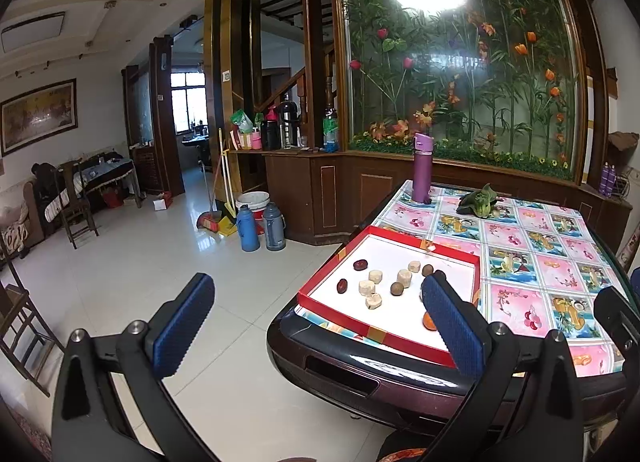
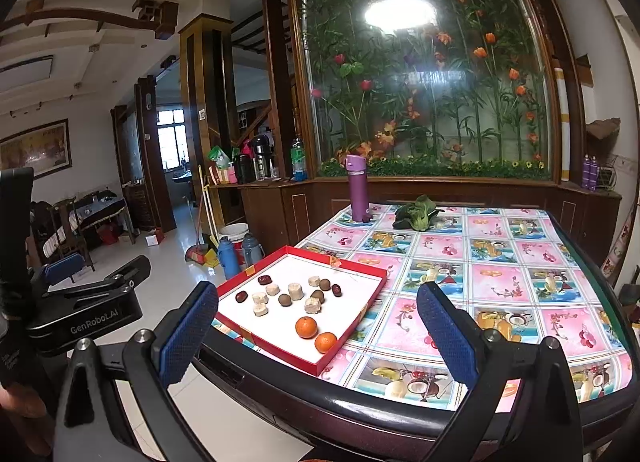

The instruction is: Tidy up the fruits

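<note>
I am looking over a table with a fruit-patterned cloth, which is stretching out ahead of both tongs. On its near left corner a red box lid with a white floor is lying flat, straight ahead of the right tongs and ahead and to the right of the left tongs. Beyond the lid, toward the far edge, a purple bottle is standing upright, and a bunch of green leaves is lying just to its right.

I am holding both tongs spread wide, gripping nothing (the left pair is hanging mostly over the floor, off the table's corner).

Inside the lid, two oranges are sitting near the closest corner, almost touching each other, nearest the right tongs. Farther in, pale chunks are lying scattered, mixed with round brown fruits and dark red ones, all apart from one another. In the left view, its right finger is covering part of one orange.
</note>
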`<move>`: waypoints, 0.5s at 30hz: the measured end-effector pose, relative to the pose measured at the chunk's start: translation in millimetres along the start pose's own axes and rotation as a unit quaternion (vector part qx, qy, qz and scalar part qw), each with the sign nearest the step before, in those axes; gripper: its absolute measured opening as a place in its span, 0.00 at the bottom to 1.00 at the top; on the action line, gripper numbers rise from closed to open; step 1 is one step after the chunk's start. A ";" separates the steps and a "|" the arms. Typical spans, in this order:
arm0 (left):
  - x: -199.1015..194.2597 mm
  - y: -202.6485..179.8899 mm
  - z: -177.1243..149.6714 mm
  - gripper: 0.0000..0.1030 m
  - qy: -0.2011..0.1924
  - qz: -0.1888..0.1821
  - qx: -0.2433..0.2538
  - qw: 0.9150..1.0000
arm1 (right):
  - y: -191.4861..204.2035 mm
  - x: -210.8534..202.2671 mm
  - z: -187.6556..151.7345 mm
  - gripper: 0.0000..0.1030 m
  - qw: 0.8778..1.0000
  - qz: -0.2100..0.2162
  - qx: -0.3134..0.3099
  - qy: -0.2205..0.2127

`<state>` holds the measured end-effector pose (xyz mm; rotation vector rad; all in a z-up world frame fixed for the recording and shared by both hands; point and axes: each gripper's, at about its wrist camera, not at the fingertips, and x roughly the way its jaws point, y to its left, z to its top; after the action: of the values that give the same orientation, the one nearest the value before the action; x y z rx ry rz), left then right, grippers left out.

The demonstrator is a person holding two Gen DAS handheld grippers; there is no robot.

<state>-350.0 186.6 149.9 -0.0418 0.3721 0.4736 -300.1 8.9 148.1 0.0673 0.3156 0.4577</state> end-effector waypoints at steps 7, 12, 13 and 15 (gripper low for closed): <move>-3.4 -1.7 -1.2 1.00 -0.003 -0.004 0.001 1.000 | 3.9 -3.1 -1.3 0.97 1.000 -0.004 -0.013 -0.014; -4.6 -2.6 -1.2 1.00 -0.003 -0.004 -0.001 1.000 | 3.3 -2.7 -1.6 0.97 1.000 -0.004 -0.012 -0.013; -3.9 -2.2 -1.3 1.00 -0.004 -0.005 0.001 1.000 | 3.2 -2.6 -1.6 0.97 1.000 -0.004 -0.012 -0.013; -5.8 -4.1 -0.8 1.00 -0.006 -0.007 0.002 1.000 | 3.0 -2.7 -1.8 0.97 1.000 -0.003 -0.012 -0.013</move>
<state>-353.2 180.3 151.1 -0.0373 0.3603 0.4596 -304.3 10.3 147.6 0.0481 0.2854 0.4543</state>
